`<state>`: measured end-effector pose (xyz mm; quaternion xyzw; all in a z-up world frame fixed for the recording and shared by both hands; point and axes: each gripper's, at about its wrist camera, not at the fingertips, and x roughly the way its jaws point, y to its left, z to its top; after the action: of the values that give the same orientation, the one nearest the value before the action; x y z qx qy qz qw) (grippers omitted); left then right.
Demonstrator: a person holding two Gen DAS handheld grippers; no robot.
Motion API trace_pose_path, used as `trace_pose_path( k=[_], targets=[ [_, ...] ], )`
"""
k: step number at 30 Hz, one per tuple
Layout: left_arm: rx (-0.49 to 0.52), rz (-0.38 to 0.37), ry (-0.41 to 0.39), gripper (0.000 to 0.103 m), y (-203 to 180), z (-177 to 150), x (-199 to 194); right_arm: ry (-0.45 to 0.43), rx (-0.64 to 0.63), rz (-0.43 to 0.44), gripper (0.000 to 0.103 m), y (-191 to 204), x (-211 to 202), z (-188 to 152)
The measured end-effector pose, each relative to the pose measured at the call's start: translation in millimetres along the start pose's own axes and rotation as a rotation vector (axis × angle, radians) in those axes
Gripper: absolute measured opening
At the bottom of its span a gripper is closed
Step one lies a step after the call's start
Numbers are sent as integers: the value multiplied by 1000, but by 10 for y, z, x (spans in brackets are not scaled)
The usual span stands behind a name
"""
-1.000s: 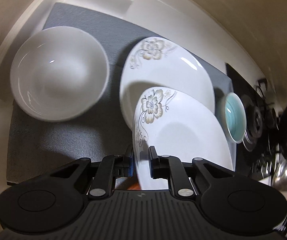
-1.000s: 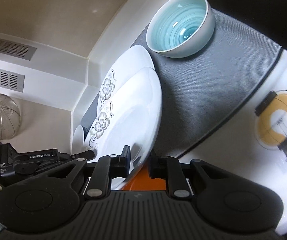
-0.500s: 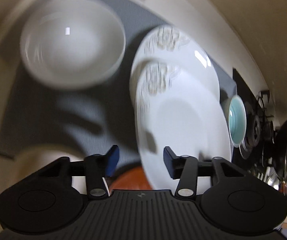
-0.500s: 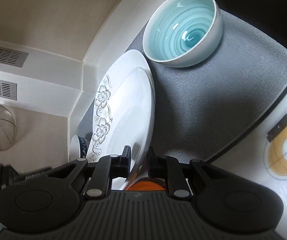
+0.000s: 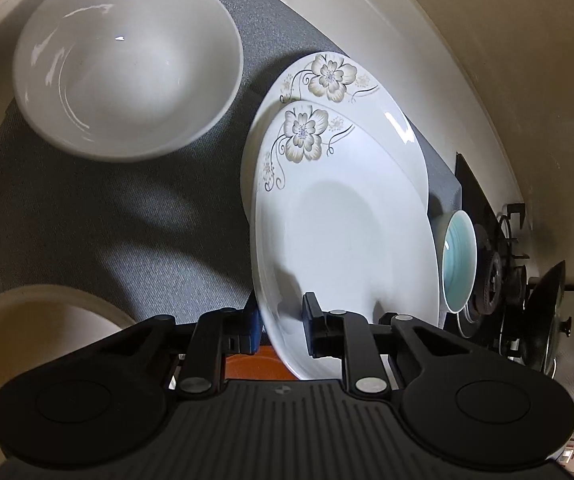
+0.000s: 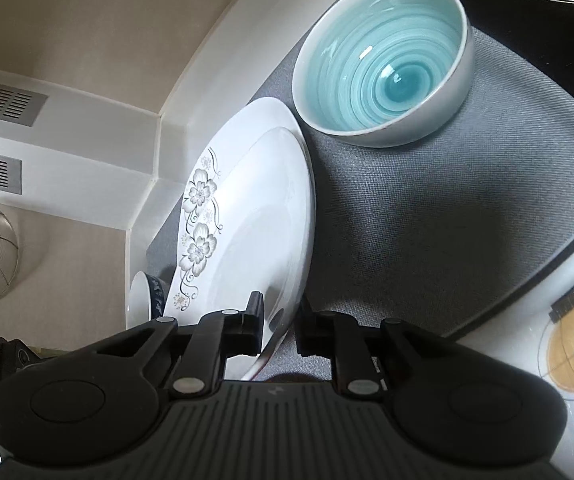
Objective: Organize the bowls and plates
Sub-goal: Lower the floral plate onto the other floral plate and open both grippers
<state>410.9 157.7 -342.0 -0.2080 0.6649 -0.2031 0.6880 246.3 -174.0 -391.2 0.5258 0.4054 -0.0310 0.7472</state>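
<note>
Left wrist view
Step in hand: stacking, by judgement; the upper floral plate (image 5: pixel 347 240) lies over the lower floral plate (image 5: pixel 367 108) on the grey mat (image 5: pixel 87 220).
Left gripper (image 5: pixel 281 320): fingers straddle the upper plate's near rim; whether they pinch it or have let go cannot be told.
White bowl (image 5: pixel 127 60): empty, on the mat, apart from the plates.
Teal bowl (image 5: pixel 459 260): beyond the plates, near the stove burner (image 5: pixel 495 272).
Cream rim (image 5: pixel 39 312): low left; contents hidden.

Right wrist view
Right gripper (image 6: pixel 281 324): fingers either side of the upper plate's (image 6: pixel 255 248) rim; grasp cannot be told.
Teal bowl (image 6: pixel 383 60): empty, upright, just beside the plates.
Blue-patterned bowl (image 6: pixel 147 296): partly hidden behind the plates.
Next move: probably settle the plate square, let go, then nest the bowls.
</note>
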Motion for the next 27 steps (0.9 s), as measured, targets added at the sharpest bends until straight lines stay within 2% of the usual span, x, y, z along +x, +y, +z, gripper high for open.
trace_pose_path(
  k=[3,5,9,15,17,18,19,27],
  targets=[
    [4,-3,11,22,7,44,12,21,24,-7,21,18,13,36],
    [10,-3,20,22,3,63,13,39,41,-2,25,29,-7,63],
    [30,-8,29,21,-4,95,8,32,-69,-65,35,180,-139,86],
    [46,-17,47,21,17,188,39,-13,-114,-148,35,239,-329,72],
    [45,-19,52,21,22,217,50,-15,-117,-154,29,218,-327,77],
    [46,-20,54,20,20,224,50,-3,-127,-144,16,205,-305,91],
    [48,-21,53,20,15,234,51,-3,-144,-147,14,212,-285,105],
    [23,1,78,19,42,363,106,-17,-168,-219,13,303,-59,144]
  ],
)
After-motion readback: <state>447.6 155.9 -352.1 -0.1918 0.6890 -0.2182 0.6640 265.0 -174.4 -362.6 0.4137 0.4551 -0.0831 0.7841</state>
